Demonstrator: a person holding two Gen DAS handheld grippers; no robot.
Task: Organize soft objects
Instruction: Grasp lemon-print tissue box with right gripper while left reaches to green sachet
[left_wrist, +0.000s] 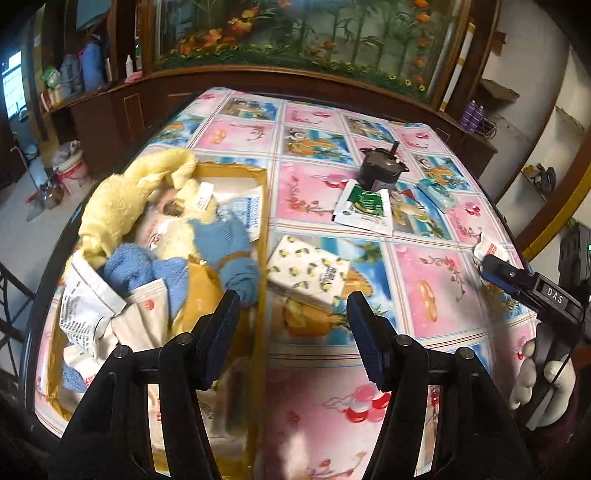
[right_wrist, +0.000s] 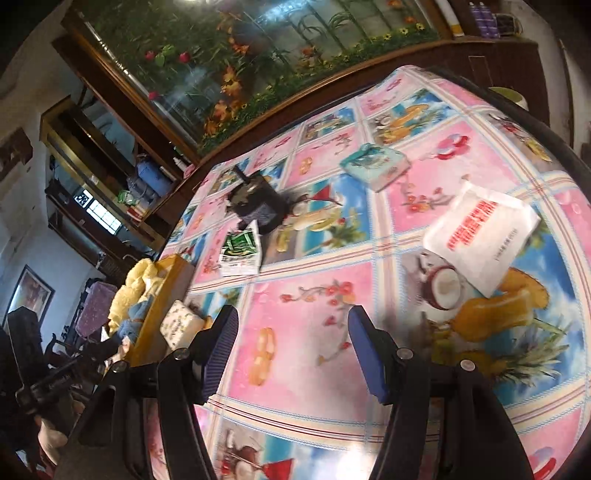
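Left wrist view looks down over a cardboard box (left_wrist: 263, 206) at the left side of the table (left_wrist: 424, 280), already heaped with soft things: a yellow plush toy (left_wrist: 122, 199), blue knitted pieces (left_wrist: 221, 236), white pouches and printed sachets, presumably gathered there because the box is the collecting place. The left gripper (left_wrist: 291, 332) hangs over the box's right wall with its jaws apart and nothing between them. Just beside that wall, on the floral oilcloth, lies a lemon-print tissue pack (left_wrist: 308, 273), tilted against the box edge and seemingly the nearest soft item not yet put away. Farther out sit a green-and-white sachet (left_wrist: 364, 206), a teal tissue pack (left_wrist: 437, 192) and a dark, hard-looking motor-like object (left_wrist: 382, 166) that partly overlaps the sachet, so it may get in the way of picking that one up. The right gripper (right_wrist: 293, 347), held in a white-gloved hand (left_wrist: 535, 380), is likewise parted and empty above bare cloth; a white pouch with red print (right_wrist: 480, 240) lies to its right, well apart from the box, probably its next target. A dark wooden sideboard runs behind the table.
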